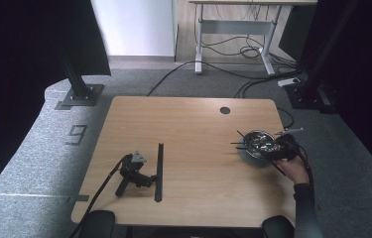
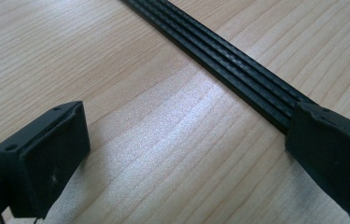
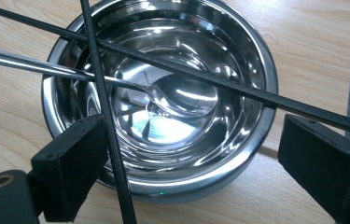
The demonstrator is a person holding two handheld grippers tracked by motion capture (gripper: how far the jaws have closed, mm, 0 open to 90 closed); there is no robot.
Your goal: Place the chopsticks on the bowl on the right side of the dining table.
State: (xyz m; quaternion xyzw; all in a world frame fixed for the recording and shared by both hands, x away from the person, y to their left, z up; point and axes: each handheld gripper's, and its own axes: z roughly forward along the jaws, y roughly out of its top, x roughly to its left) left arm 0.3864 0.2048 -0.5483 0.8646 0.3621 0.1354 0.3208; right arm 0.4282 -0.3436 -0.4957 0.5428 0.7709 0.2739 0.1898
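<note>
A steel bowl [image 1: 255, 144] stands near the table's right edge. Across the bowl [image 3: 163, 93] lie two black chopsticks [image 3: 186, 74], and a metal spoon [image 3: 182, 95] rests inside it. A hand holds my right gripper [image 1: 274, 148] at the bowl's right side; the right gripper [image 3: 193, 144] is open, with the bowl's near rim between its jaws. My left gripper [image 1: 146, 177] lies on the table at the front left, with no hand on it. The left gripper [image 2: 189, 130] is open, and a long black ribbed strip [image 2: 228, 65] runs to its right jaw. That strip [image 1: 159, 171] lies just right of it.
The wooden table [image 1: 193, 124] has a round cable hole [image 1: 224, 110] at the back right. The left gripper's cable [image 1: 99, 193] trails off the front left edge. A black post base [image 1: 80, 94] and floor cables [image 1: 243, 49] lie beyond the table.
</note>
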